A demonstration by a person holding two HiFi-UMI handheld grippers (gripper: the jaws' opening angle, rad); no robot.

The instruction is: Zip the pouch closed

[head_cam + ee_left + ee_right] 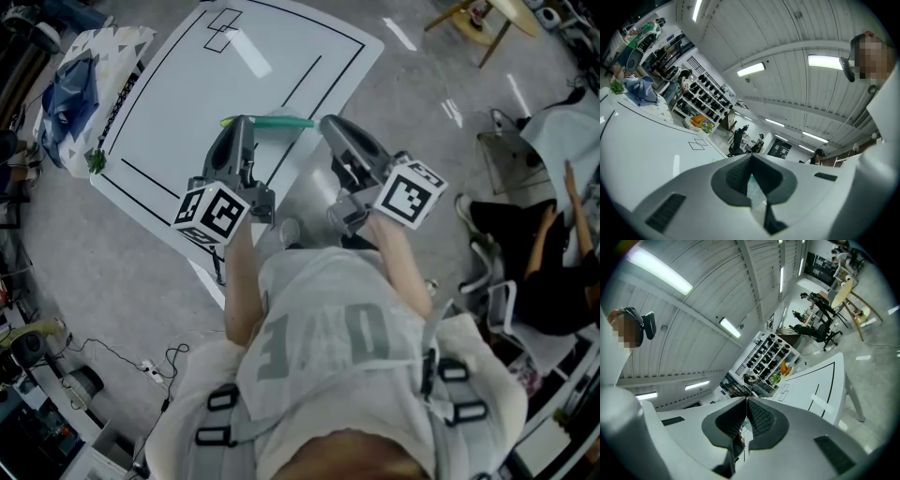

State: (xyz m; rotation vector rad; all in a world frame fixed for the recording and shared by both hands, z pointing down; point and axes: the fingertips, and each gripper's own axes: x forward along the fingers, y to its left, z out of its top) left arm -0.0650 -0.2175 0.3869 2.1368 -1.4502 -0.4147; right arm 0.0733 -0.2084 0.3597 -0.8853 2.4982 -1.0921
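A thin green pouch hangs edge-on above the white table, stretched between both grippers. My left gripper is shut on its left part; in the left gripper view a pale green sliver of the pouch sits pinched between the closed pads. My right gripper is shut at the pouch's right end. In the right gripper view a thin pale edge of the pouch shows between its ribbed pads. Whether the right gripper grips the zip pull or the fabric I cannot tell.
The table carries black outline markings. At its far left lie a blue bag on patterned cloth and a small green plant. A seated person is at the right, a wooden stool top right, cables on the floor.
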